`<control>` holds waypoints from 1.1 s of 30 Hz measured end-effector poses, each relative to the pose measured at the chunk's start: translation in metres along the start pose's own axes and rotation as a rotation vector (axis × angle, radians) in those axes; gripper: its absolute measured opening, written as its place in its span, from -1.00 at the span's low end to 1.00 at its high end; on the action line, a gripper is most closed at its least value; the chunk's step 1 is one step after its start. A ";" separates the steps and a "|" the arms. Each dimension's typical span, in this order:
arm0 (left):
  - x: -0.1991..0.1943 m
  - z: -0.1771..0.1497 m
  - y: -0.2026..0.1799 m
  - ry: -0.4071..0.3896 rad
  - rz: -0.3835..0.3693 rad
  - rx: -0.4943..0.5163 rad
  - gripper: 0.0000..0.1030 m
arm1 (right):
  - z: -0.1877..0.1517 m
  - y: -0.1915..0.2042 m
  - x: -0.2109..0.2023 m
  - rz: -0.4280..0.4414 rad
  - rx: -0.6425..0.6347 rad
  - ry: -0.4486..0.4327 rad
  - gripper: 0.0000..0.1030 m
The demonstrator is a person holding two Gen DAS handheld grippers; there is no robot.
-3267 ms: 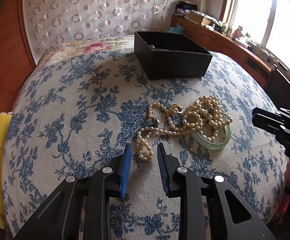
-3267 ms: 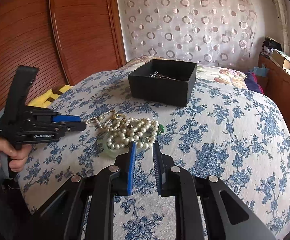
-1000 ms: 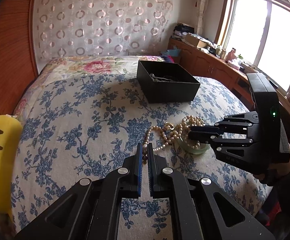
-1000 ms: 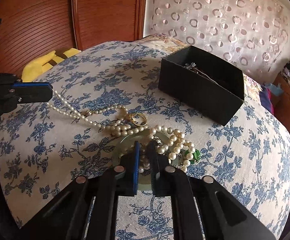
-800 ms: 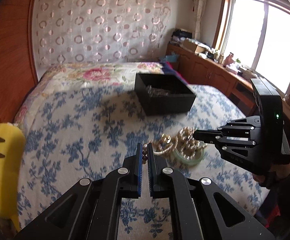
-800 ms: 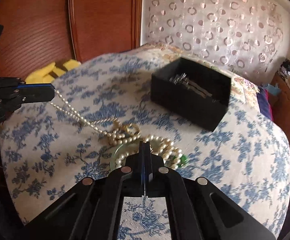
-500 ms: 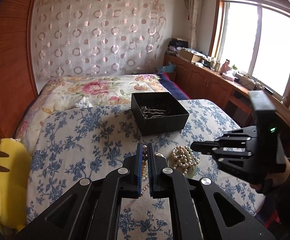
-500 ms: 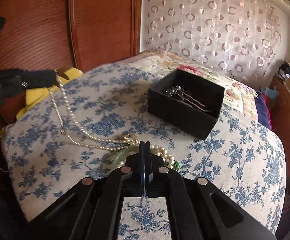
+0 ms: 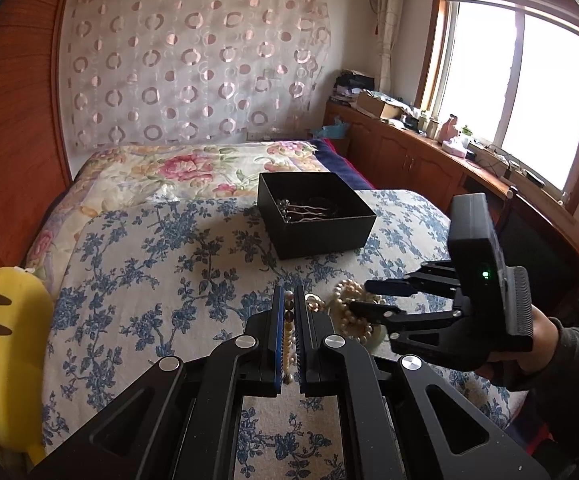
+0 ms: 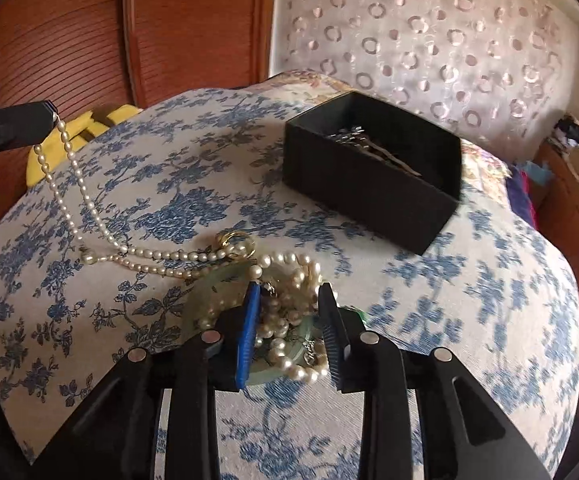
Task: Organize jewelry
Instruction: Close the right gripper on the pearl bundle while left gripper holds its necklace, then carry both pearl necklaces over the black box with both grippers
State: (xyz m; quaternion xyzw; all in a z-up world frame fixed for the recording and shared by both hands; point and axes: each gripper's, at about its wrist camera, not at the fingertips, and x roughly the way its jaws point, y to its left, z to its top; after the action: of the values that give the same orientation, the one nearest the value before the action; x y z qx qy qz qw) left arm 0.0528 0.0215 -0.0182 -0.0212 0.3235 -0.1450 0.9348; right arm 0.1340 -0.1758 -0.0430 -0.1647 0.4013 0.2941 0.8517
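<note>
My left gripper (image 9: 288, 300) is shut on a thin pearl necklace (image 10: 89, 216) and holds one end up above the bed; the strand runs down to the jewelry pile. My right gripper (image 10: 289, 300) is open, its jaws spread over a heap of larger pearls (image 10: 289, 312) lying on a green jade bangle (image 10: 205, 292). A gold ring (image 10: 235, 240) lies beside the pile. The open black box (image 9: 315, 214) with metal hairpins inside stands behind the pile on the bed, and it also shows in the right wrist view (image 10: 373, 172).
The bed has a blue floral cover (image 9: 161, 256). A yellow plush toy (image 9: 5, 344) lies at the left edge. A wooden wardrobe (image 10: 89, 24) stands on the left, and a low wooden cabinet (image 9: 417, 160) under the window on the right.
My left gripper closed on the thin necklace and lifted its end up and away. My right gripper closed briefly, then opened and now straddles the pearl heap.
</note>
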 end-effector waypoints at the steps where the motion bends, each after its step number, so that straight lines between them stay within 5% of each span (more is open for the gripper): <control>1: 0.000 0.000 0.001 0.000 0.000 -0.002 -0.92 | 0.001 0.000 0.001 0.005 0.003 0.001 -0.37; 7: -0.001 -0.002 0.004 0.000 0.004 -0.008 -0.92 | 0.000 -0.004 -0.003 0.020 0.019 -0.006 -0.70; 22: -0.001 0.010 0.003 -0.019 0.010 0.005 -0.92 | 0.012 -0.011 -0.049 0.039 0.027 -0.119 -0.70; 33: -0.013 0.050 -0.003 -0.091 0.006 0.033 -0.92 | 0.035 -0.014 -0.092 0.024 0.001 -0.213 -0.70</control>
State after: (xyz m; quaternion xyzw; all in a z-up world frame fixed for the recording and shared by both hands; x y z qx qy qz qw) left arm 0.0731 0.0200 0.0297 -0.0114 0.2784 -0.1465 0.9492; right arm 0.1162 -0.2026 0.0512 -0.1272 0.3104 0.3197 0.8861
